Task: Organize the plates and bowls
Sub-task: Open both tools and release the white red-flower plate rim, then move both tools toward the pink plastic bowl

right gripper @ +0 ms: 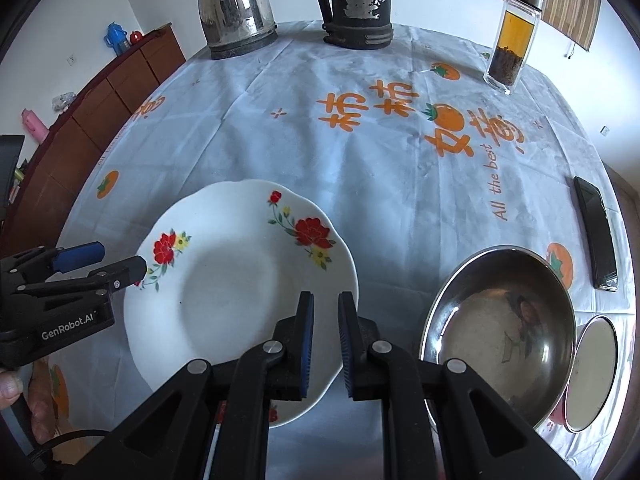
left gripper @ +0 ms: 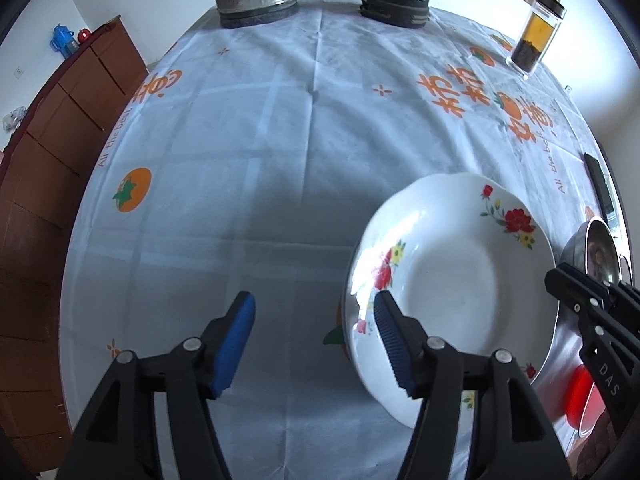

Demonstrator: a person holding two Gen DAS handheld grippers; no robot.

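A white plate (left gripper: 452,280) (right gripper: 240,300) with red flowers lies near the table's front. My right gripper (right gripper: 325,300) is shut on its right rim, which runs between the blue pads; in the left wrist view the right gripper (left gripper: 560,280) reaches in at that same rim. My left gripper (left gripper: 314,298) (right gripper: 108,260) stands open at the plate's left rim. One of its fingers (left gripper: 390,332) overlaps the rim, the other hangs over bare cloth, and neither pad presses the plate. A steel bowl (right gripper: 500,320) (left gripper: 592,248) sits to the plate's right.
A flat steel surface (right gripper: 320,448) shows under the plate's near edge. A small steel dish (right gripper: 592,364) and a phone (right gripper: 596,232) lie at the right. A kettle (right gripper: 236,12), a dark flask (right gripper: 356,4) and a tea bottle (right gripper: 512,40) stand at the back. A wooden cabinet (right gripper: 120,80) runs along the left.
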